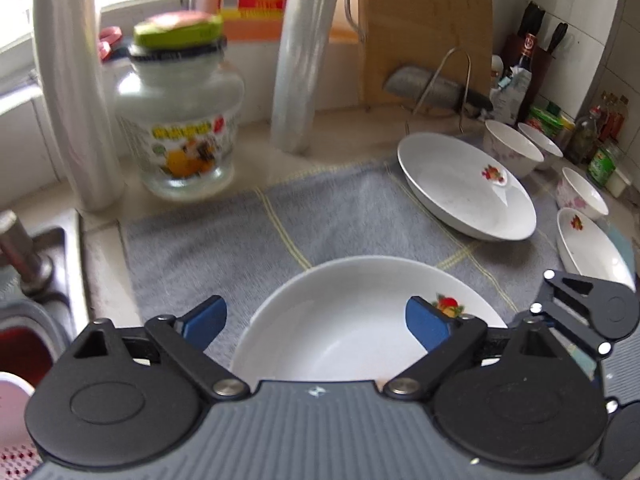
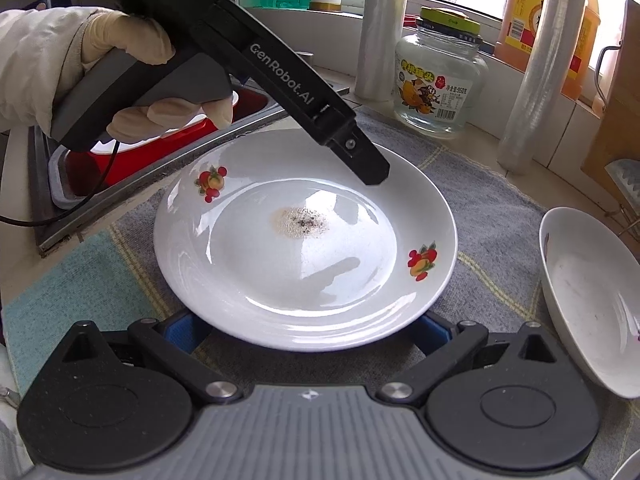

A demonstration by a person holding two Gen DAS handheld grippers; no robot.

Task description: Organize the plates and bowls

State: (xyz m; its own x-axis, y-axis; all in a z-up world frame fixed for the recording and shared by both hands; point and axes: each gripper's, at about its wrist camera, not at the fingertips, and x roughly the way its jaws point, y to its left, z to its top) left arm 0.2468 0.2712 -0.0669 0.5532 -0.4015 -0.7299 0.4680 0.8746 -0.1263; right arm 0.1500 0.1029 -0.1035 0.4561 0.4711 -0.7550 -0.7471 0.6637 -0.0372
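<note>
Left gripper jaws stood wide, blue pads clear of the glossy white plate lying flat on the grey woven towel. Plate round, shallow, fruit decals, speckled brown residue at centre. Right gripper also spread wide at the plate's near rim; contact unclear. Handle read "GenRobot.AI". Clear glass jar, green lid, behind.

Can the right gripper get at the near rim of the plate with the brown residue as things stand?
Probably yes. The right gripper sits open at the plate's near rim, a blue finger either side. The left gripper hovers only over the far rim.
</note>
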